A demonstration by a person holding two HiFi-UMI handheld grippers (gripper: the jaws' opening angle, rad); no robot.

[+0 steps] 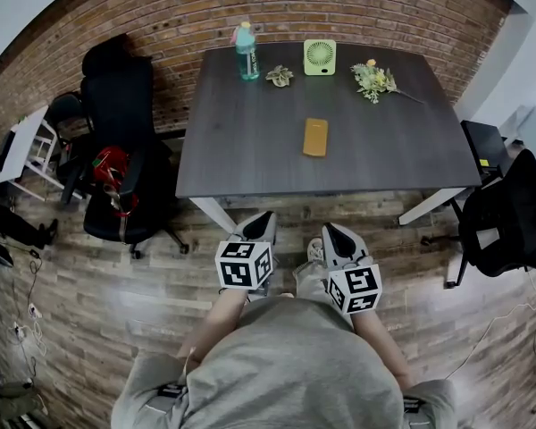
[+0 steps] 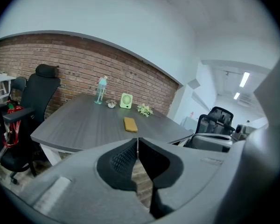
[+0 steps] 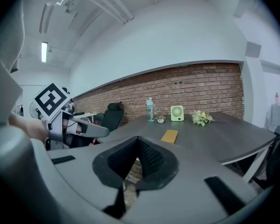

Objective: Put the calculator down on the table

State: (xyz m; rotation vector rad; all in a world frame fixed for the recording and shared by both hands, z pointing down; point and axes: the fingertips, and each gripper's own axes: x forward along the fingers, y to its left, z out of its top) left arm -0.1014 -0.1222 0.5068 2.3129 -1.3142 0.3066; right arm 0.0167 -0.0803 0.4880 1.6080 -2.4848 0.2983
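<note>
A yellow-orange calculator (image 1: 315, 137) lies flat near the middle of the dark grey table (image 1: 241, 150), free of both grippers. It shows as a small yellow slab in the left gripper view (image 2: 130, 124) and in the right gripper view (image 3: 170, 136). My left gripper (image 1: 260, 220) and right gripper (image 1: 332, 232) hang side by side over the wooden floor, short of the table's near edge. Both are shut, jaws meeting with nothing between them (image 2: 137, 141) (image 3: 138, 139).
Along the table's far edge stand a teal bottle (image 1: 247, 51), a small plant (image 1: 280, 76), a green fan (image 1: 320, 57) and a flower sprig (image 1: 375, 80). A black office chair (image 1: 121, 141) is at the left, another chair (image 1: 509, 213) at the right. A brick wall (image 1: 339, 12) lies behind.
</note>
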